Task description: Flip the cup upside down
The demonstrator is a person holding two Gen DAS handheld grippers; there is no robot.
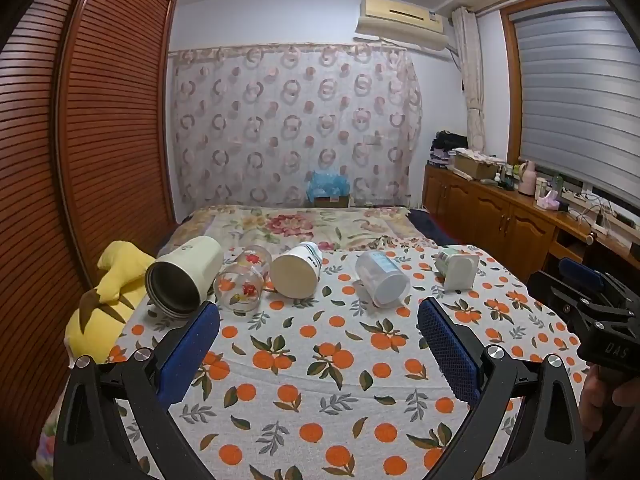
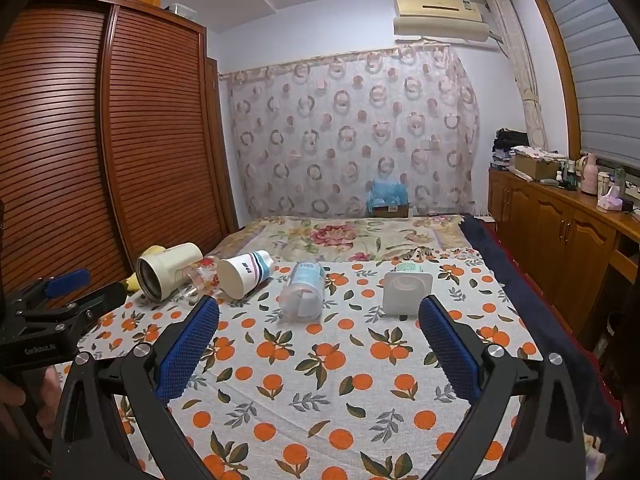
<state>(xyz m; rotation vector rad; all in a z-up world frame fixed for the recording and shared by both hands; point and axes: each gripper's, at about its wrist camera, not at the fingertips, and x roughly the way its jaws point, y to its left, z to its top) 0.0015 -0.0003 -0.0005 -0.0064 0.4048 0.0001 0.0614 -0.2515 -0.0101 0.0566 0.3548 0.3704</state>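
Note:
Several cups lie on their sides in a row on the orange-print cloth: a cream steel-lined tumbler, a clear flowered glass, a white striped paper cup, a clear plastic cup and a white square-based cup. My left gripper is open and empty, short of the row. My right gripper is open and empty, near the plastic and square-based cups. Each gripper also shows in the other's view, the right one and the left one.
A yellow plush toy lies at the cloth's left edge. A wooden wardrobe stands on the left, a cluttered wooden cabinet on the right. A flowered bedspread lies beyond the cups.

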